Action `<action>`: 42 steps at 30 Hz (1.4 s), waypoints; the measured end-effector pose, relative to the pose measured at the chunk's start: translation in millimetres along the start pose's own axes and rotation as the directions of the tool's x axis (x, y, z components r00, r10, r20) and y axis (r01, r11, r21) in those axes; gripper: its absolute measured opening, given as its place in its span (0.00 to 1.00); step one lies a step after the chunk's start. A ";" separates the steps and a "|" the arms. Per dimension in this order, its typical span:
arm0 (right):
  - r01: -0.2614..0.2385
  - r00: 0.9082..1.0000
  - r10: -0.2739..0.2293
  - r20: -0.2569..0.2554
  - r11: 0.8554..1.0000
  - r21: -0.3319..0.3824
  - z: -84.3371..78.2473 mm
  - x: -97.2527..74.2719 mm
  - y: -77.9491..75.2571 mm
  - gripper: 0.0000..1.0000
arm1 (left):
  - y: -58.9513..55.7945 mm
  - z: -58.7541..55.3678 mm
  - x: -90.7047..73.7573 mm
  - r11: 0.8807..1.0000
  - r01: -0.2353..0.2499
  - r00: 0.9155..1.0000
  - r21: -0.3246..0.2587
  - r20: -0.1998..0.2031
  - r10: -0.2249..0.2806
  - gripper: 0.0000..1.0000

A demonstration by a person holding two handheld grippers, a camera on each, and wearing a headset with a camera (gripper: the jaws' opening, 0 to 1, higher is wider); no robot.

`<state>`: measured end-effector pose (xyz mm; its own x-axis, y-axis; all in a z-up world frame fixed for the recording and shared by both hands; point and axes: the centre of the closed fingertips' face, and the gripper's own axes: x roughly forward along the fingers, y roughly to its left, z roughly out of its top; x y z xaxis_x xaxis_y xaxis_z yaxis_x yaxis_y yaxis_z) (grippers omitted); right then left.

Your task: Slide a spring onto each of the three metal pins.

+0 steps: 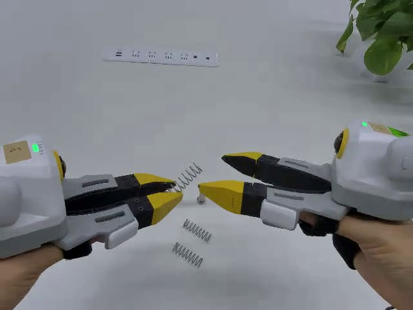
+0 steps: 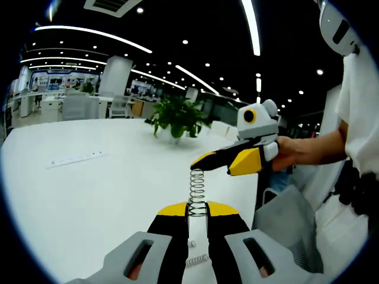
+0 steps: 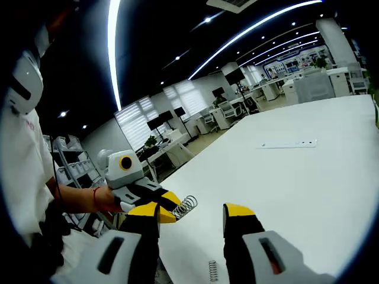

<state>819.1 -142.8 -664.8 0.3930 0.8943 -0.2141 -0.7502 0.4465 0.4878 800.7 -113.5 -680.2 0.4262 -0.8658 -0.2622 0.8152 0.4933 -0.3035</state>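
Observation:
My left gripper [image 1: 173, 190] [image 2: 196, 208] is shut on one end of a steel spring [image 1: 189, 175] [image 2: 196, 184] [image 3: 185, 205], which sticks out past its yellow tips. My right gripper [image 1: 211, 173] [image 3: 196, 212] faces it from the right, open and holding nothing, a short gap from the spring's free end. A small metal pin [image 1: 201, 199] [image 2: 191, 243] stands on the white table just under the right gripper's lower fingertip. Two more springs [image 1: 197, 230] [image 1: 187, 254] lie loose on the table in front of the pin; one spring [image 3: 212, 270] lies below the right jaws.
A white power strip [image 1: 161, 57] [image 2: 77, 158] [image 3: 288, 144] lies at the far side of the table. A potted plant [image 1: 381, 32] [image 2: 177, 118] stands at the back right. A person's hands hold both grippers.

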 end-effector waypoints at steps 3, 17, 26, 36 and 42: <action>-0.018 0.999 0.018 0.026 0.999 0.036 5.0 2.3 3.9 0.38 | -2.8 6.3 0.9 1.000 0.010 0.999 -0.009 0.031 -0.010 0.10; -0.101 0.990 0.083 0.115 0.983 0.156 21.3 7.1 21.9 0.21 | -10.9 24.7 2.4 0.998 0.056 0.992 -0.030 0.117 -0.052 0.10; -0.108 0.990 0.093 0.108 0.983 0.150 22.8 8.2 28.4 0.12 | -14.1 23.4 4.6 0.997 0.073 0.992 -0.029 0.109 -0.069 0.10; -0.072 0.997 0.069 0.043 0.996 0.061 18.2 6.3 25.2 0.11 | -15.1 5.8 9.7 0.997 0.068 0.998 0.033 0.004 -0.068 0.19; -0.051 0.999 0.051 0.002 0.999 0.004 14.3 5.1 23.2 0.11 | -21.8 0.0 13.1 0.993 0.087 0.996 0.083 -0.037 -0.084 0.19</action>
<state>811.3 -128.3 -642.5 0.3551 0.9159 -0.1871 -0.7672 0.3999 0.5015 788.5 -135.5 -677.1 0.3412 -0.9005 -0.2696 0.8789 0.4073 -0.2483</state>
